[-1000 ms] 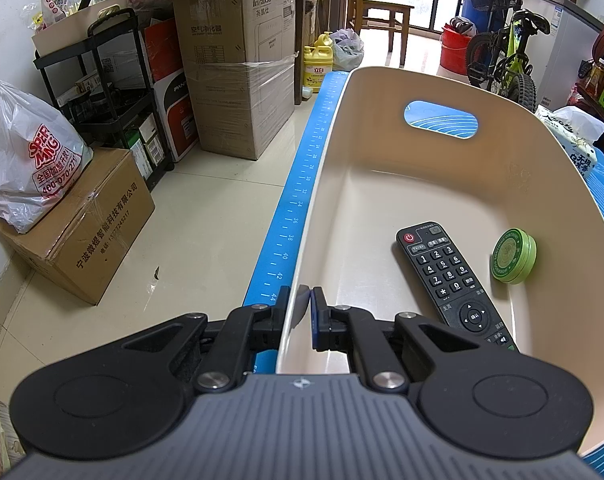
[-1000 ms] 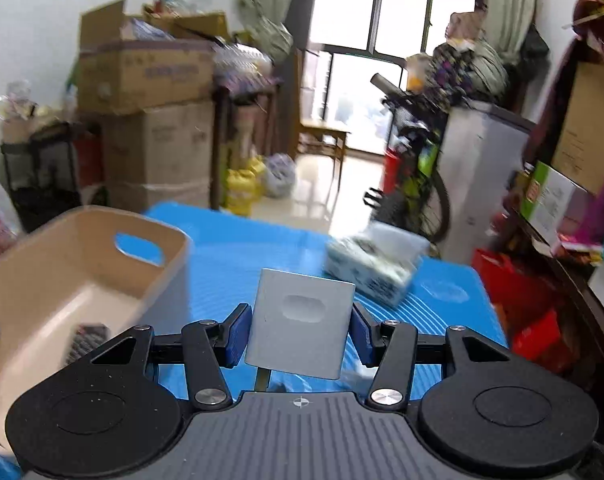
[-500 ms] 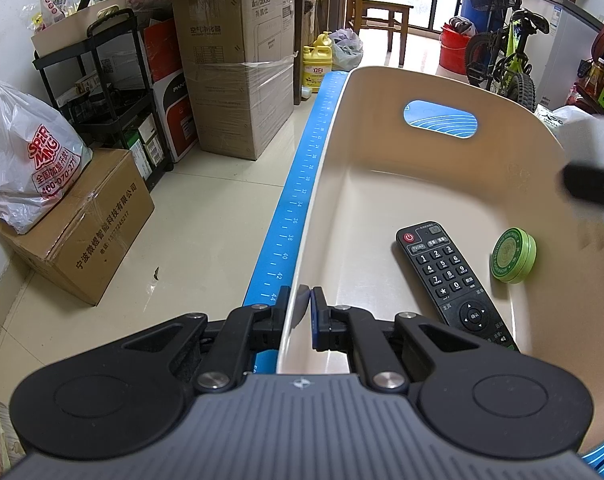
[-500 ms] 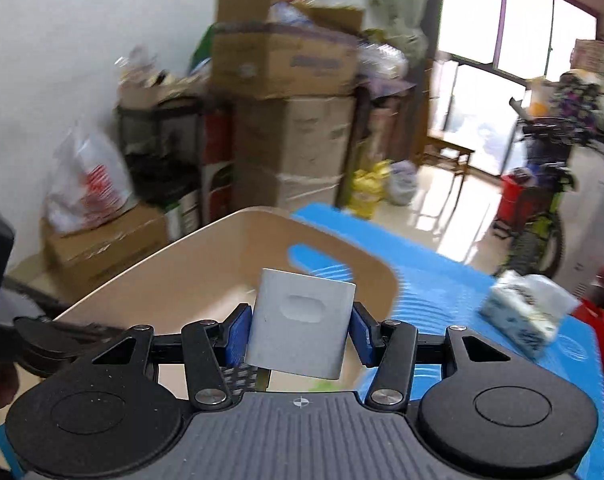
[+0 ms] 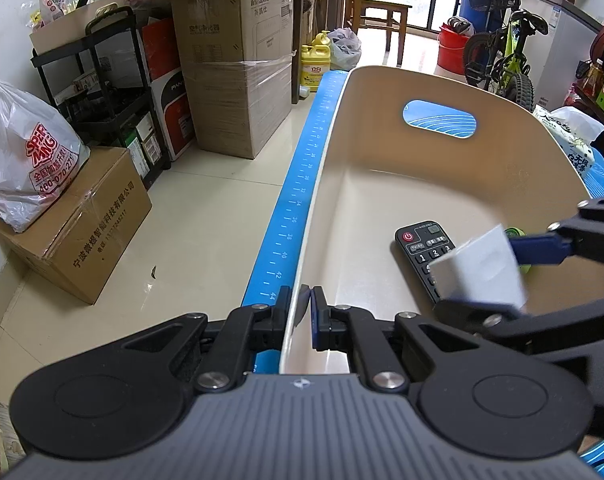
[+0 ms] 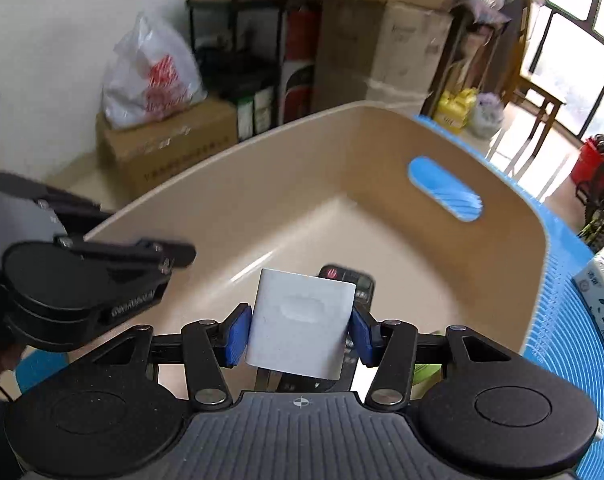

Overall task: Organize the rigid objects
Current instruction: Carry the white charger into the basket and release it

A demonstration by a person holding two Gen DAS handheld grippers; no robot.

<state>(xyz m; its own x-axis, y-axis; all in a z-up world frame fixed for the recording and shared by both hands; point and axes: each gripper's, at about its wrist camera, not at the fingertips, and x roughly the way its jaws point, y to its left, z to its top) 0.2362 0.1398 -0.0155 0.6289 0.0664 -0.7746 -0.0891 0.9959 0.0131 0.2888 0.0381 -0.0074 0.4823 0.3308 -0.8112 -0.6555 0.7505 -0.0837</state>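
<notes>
Right wrist view: right gripper [image 6: 300, 334] clamps a white box [image 6: 302, 326] above the beige bin [image 6: 514, 216]; left gripper [image 5: 305, 312] pinches the bin's rim. Released high, the box could strike the remote control [image 6: 356, 284].

The right tool [image 6: 300, 334] has carried the grey box [image 6: 300, 326] over the basket [image 6: 382, 132].

A blue ribbed mat [image 6: 558, 320] covers the table; ahead of the right gripper [image 6: 300, 330] a beige bin [image 6: 382, 152] rests on it, a tissue pack [image 6: 602, 320] to its right.
</notes>
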